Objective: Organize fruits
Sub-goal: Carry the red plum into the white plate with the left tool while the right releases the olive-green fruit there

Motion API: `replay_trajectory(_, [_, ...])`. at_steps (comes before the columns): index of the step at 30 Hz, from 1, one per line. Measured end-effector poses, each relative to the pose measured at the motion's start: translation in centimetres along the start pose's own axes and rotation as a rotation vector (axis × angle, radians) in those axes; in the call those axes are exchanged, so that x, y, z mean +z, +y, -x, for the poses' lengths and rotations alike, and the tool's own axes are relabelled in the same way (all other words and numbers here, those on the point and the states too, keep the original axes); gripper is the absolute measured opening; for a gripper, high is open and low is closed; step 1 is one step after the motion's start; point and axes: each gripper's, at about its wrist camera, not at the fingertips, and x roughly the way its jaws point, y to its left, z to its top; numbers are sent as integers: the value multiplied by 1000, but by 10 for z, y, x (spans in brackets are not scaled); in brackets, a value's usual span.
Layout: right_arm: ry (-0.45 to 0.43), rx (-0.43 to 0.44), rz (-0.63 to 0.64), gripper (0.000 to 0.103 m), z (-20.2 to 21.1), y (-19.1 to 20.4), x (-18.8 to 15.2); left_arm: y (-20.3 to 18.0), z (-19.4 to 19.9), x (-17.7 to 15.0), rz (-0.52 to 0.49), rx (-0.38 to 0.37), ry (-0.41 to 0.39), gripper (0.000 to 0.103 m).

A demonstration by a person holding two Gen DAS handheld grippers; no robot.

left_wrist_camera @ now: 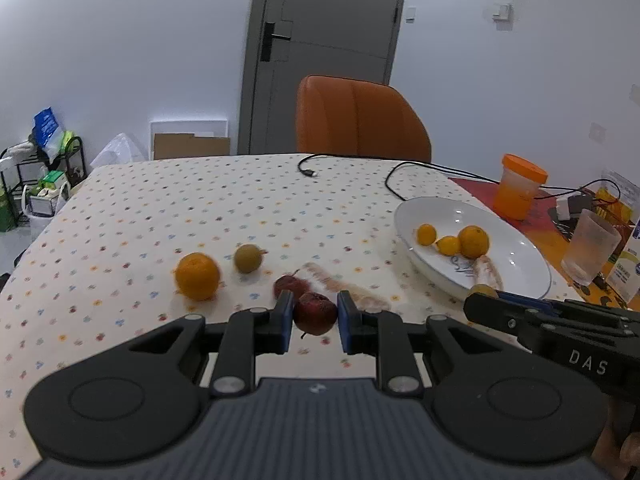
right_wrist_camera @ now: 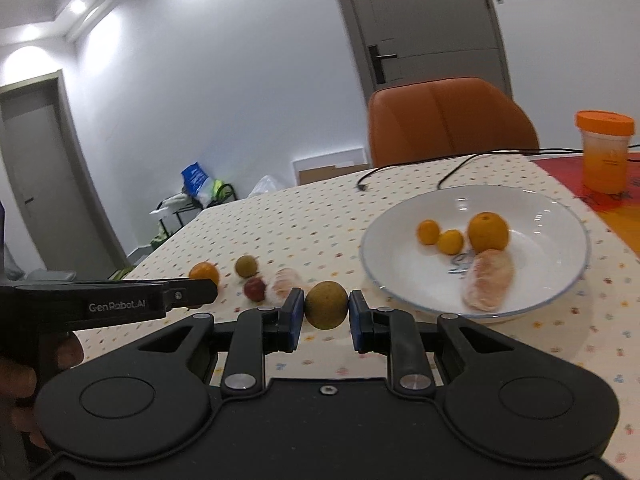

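My left gripper [left_wrist_camera: 315, 297] is shut on a dark red fruit [left_wrist_camera: 315, 315] just above the dotted tablecloth. Behind it lie a second red fruit [left_wrist_camera: 289, 286], a greenish fruit [left_wrist_camera: 248, 258], an orange [left_wrist_camera: 198, 276] and a blurred peeled citrus segment [left_wrist_camera: 340, 284]. In the right wrist view, my right gripper [right_wrist_camera: 326, 297] is shut on an olive-green fruit [right_wrist_camera: 326, 306], left of the white plate [right_wrist_camera: 540, 248]. The plate [left_wrist_camera: 504, 240] holds three orange fruits [right_wrist_camera: 488, 232] and a peeled segment [right_wrist_camera: 488, 280]. The right gripper [left_wrist_camera: 486, 300] also shows low on the right in the left wrist view.
An orange-lidded cup [left_wrist_camera: 520, 192] and a frosted glass [left_wrist_camera: 590, 248] stand right of the plate, with cartons [left_wrist_camera: 624, 268] beyond. A black cable [left_wrist_camera: 400, 172] lies across the table's far side. An orange chair [left_wrist_camera: 360, 120] stands behind the table.
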Motion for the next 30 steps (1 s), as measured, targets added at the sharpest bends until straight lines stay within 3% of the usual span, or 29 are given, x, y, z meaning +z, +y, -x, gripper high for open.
replay_trajectory(24, [-66,-161,-108,23,17,-75,8,-57,-36,21,-73,-93,-7,22])
replay_trajectory(30, [-86,-211,-134,38,19,-87,6,-74,-43,25,-100,-121,-7,22])
